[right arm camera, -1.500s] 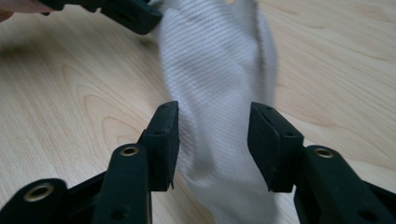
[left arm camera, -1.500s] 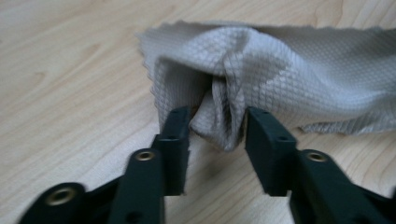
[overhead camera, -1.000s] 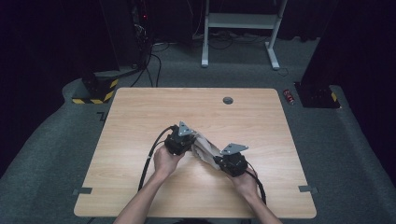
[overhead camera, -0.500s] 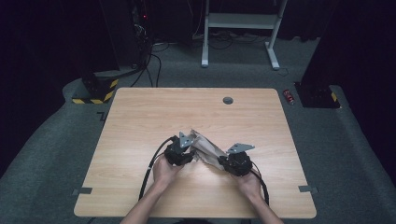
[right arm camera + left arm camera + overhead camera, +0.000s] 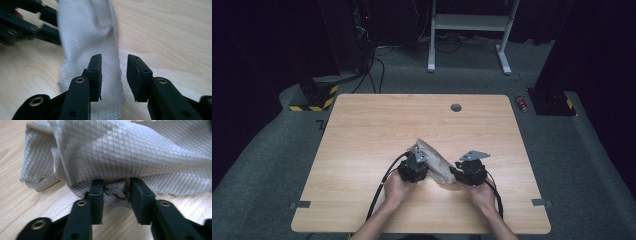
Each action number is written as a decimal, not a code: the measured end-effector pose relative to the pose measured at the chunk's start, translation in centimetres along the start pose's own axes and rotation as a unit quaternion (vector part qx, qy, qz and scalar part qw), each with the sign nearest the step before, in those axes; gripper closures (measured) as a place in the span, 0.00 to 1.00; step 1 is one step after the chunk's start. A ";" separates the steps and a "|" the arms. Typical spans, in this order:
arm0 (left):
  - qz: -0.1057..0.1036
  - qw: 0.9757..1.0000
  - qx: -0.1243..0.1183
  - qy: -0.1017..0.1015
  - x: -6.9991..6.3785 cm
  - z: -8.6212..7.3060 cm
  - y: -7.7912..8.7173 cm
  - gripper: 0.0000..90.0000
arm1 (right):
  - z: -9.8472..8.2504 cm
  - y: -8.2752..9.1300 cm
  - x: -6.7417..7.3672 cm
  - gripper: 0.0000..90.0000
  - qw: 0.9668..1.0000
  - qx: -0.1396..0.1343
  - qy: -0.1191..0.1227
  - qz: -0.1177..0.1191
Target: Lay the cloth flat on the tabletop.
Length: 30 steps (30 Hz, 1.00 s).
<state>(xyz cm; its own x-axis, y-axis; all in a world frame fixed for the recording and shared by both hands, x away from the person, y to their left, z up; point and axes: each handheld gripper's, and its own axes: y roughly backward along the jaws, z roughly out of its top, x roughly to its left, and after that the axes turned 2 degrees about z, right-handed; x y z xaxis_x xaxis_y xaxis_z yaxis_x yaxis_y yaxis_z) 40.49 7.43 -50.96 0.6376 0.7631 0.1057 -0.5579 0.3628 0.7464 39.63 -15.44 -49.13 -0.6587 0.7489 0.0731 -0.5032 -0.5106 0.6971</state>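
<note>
A beige quilted cloth (image 5: 437, 159) lies crumpled on the wooden table (image 5: 377, 125), between my two grippers near the front edge. My left gripper (image 5: 424, 170) sits at its left end. In the left gripper view the jaws (image 5: 114, 183) stand apart with the cloth's (image 5: 120, 150) scalloped hem between them, unpinched; they have just been closing a little after opening. My right gripper (image 5: 457, 172) is at the cloth's right end. Its jaws (image 5: 113, 60) have just been opening and stand apart over the cloth's (image 5: 85, 32) edge, pressing nothing.
A round grommet (image 5: 456, 107) sits near the table's far edge. Black cables (image 5: 382, 190) trail from the left gripper toward the front edge. On the floor beyond are a white desk frame (image 5: 467, 30), a yellow-black striped block (image 5: 314, 97) and a small red item (image 5: 522, 103).
The cloth was held stretched between both shut grippers; both jaws have let go and it now rests slack on the table. The left hand has come down and toward the front edge.
</note>
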 end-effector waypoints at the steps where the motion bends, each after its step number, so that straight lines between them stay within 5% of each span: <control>1: 0.000 1.000 0.000 -0.002 0.0 0.0 0.0 0.73 | 0.0 0.0 0.0 0.72 1.000 0.000 0.000 0.000; 7: 0.002 1.000 0.007 -0.027 -0.1 0.2 0.0 0.99 | 0.1 -1.8 -0.5 0.87 1.000 0.028 0.001 -0.001; 9: 0.007 0.999 0.013 -0.043 -0.2 0.4 0.1 0.99 | 0.1 -2.0 -0.5 0.98 1.000 0.029 0.006 -0.003; 15: 0.010 0.998 0.001 -0.060 0.0 0.2 2.1 1.00 | -0.1 0.5 -1.2 0.99 1.000 -0.002 0.000 -0.012; 19: -0.008 0.999 -0.010 -0.047 0.9 -0.7 3.7 1.00 | -0.7 1.5 -1.7 0.99 1.000 -0.010 -0.016 -0.007; 24: -0.029 0.999 -0.005 -0.043 0.7 -1.0 2.9 0.99 | -1.3 1.2 -1.7 0.99 1.000 -0.003 -0.017 0.001; 30: -0.010 0.998 -0.011 -0.069 0.8 -1.6 4.9 1.00 | -2.1 1.9 -2.3 0.99 0.999 -0.004 -0.033 -0.013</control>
<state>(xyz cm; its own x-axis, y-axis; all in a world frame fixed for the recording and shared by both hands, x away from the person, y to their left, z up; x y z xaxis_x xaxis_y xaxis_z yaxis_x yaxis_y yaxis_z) 37.39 10.64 -48.24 0.7143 0.6758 0.1820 -0.5553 0.3890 0.7351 39.06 -19.00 -49.47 -0.6074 0.7878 0.1017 -0.5242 -0.4938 0.6938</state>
